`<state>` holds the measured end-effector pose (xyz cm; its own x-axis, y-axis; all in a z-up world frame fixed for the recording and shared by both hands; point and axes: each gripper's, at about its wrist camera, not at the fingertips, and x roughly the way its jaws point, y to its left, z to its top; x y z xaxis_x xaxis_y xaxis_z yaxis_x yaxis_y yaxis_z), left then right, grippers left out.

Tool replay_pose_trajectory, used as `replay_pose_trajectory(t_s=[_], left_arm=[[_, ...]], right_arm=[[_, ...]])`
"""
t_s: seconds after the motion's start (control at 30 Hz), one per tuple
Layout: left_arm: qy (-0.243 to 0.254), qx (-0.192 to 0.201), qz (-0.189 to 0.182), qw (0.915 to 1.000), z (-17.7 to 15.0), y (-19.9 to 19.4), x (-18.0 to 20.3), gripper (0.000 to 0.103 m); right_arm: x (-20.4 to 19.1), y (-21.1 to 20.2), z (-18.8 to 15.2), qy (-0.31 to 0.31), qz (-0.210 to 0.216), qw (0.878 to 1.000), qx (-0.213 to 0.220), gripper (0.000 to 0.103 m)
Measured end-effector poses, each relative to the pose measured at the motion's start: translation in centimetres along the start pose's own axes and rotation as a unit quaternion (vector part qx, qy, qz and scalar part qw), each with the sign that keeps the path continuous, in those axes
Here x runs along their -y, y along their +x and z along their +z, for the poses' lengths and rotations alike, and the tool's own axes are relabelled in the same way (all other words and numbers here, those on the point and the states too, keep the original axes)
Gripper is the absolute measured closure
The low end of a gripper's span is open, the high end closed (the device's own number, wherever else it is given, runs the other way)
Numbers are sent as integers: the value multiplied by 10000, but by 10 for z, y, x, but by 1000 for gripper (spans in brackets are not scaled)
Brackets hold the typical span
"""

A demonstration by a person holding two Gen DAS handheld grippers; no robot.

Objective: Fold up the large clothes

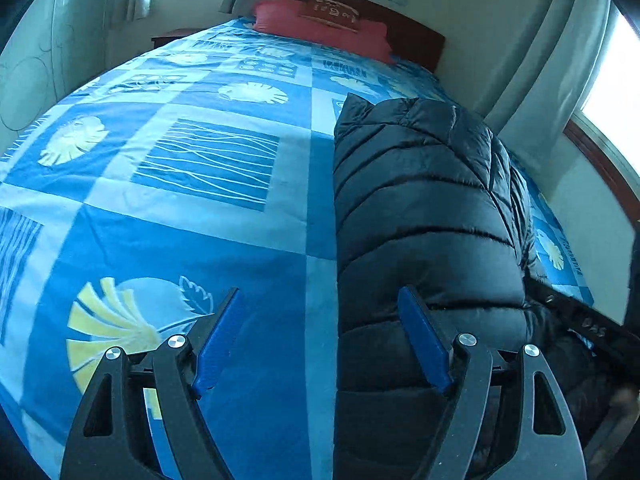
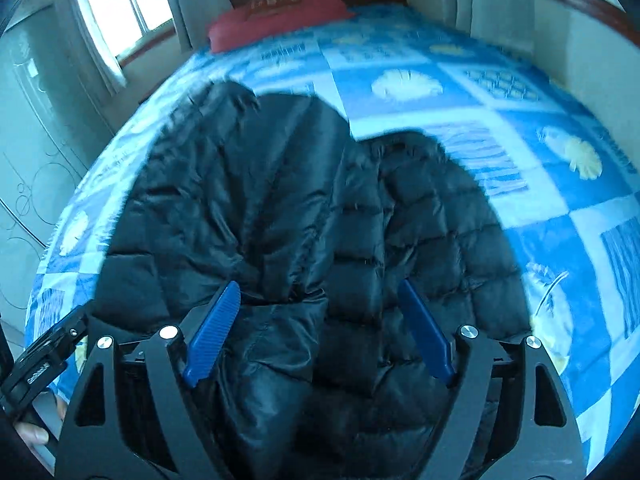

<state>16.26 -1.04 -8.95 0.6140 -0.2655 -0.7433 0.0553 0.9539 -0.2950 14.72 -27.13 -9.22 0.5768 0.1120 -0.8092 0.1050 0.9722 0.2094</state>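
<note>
A black quilted puffer jacket lies lengthwise on the blue patterned bed, partly folded into a long bundle. My left gripper is open and empty, just above the jacket's near left edge. In the right wrist view the jacket fills the middle, with its sides lying over each other. My right gripper is open and empty, hovering over the jacket's near end. The other gripper's black body shows at the lower left there, and the right one shows in the left wrist view.
A red pillow lies at the head of the bed against a dark wooden headboard. Curtained windows stand on both sides. A pale wardrobe is at the left. The bed cover lies bare to the right of the jacket.
</note>
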Motion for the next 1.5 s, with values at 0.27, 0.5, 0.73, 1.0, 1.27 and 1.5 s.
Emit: replay_pose_trajectory(t_s=[0.27, 0.5, 0.73, 1.0, 1.27, 1.5], left_arm=[[-121, 13, -189, 9997, -3, 12, -4, 26], [120, 120, -391, 9991, 14, 0, 18, 26], [735, 15, -661, 9951, 16, 19, 75, 26], [1029, -549, -324, 9926, 1, 74, 102, 24], [1122, -456, -145, 9925, -4, 85, 106, 24], [862, -363, -347, 9950, -2, 52, 88, 25]], right_arm=[[2, 9, -6, 204, 435, 9987, -139, 72], [7, -42, 7, -128, -161, 9963, 831, 94], [71, -39, 16, 74, -674, 9950, 730, 94], [120, 18, 4, 233, -397, 9988, 164, 93], [128, 20, 4, 350, -372, 9985, 176, 90], [123, -33, 6, 486, -465, 9962, 549, 69]])
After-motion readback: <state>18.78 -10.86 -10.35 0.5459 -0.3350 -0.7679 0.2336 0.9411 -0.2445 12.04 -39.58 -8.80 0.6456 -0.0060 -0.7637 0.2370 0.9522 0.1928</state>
